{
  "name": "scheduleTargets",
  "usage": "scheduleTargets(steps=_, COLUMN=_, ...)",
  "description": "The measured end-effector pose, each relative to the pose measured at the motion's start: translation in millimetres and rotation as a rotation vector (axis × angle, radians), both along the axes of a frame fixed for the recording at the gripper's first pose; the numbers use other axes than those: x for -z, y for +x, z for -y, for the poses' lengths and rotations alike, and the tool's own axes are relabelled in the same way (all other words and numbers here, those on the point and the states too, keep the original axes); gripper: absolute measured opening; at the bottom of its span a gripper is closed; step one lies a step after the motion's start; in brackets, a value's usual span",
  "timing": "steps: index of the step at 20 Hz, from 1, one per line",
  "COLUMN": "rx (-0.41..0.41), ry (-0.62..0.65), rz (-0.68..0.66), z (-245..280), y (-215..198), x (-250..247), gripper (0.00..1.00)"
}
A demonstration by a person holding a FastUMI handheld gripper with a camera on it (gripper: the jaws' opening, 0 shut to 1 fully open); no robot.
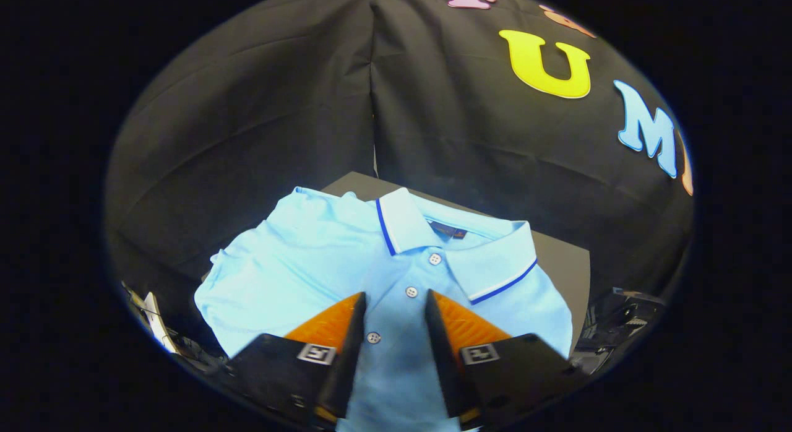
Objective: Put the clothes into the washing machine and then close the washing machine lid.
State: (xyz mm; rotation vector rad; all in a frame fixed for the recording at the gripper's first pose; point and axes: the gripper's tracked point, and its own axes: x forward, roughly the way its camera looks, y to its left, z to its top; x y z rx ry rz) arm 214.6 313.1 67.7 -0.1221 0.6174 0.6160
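Note:
A light blue polo shirt lies spread on a dark table, collar toward the booth wall, with a white collar edged in dark blue and a row of buttons down the placket. My gripper hovers over the shirt's chest. Its two fingers stand apart on either side of the button placket, and I see shirt fabric in the gap between them. The fingers do not press on the cloth.
The table's far corner and right edge show beyond the shirt. Black cloth walls close in behind. Some dark equipment sits low to the right of the table, and a pale object low to the left.

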Motion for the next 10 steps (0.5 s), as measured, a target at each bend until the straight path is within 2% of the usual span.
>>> scheduleTargets(steps=2, rx=0.009, ry=0.031, rz=-0.021, z=3.2, y=-1.6, x=-0.2, gripper=0.42)
scheduleTargets(steps=4, rx=-0.006, ry=0.023, rz=-0.018, z=2.2, y=-1.7, x=0.3, gripper=0.42)
scheduleTargets(steps=5, rx=-0.034, ry=0.015, rz=0.005, z=1.7, y=-0.6, x=-2.5, gripper=0.31)
scheduleTargets(steps=7, rx=-0.028, ry=0.035, rz=0.017, z=0.4, y=-1.0, x=-3.4, gripper=0.09)
scheduleTargets(steps=9, rx=-0.024, ry=0.055, rz=0.01, z=-1.5, y=0.4, x=-0.7, gripper=0.09)
scheduleTargets(steps=10, rx=-0.035, ry=0.051, rz=0.012, z=-2.8, y=0.7, x=-0.6, gripper=0.02)
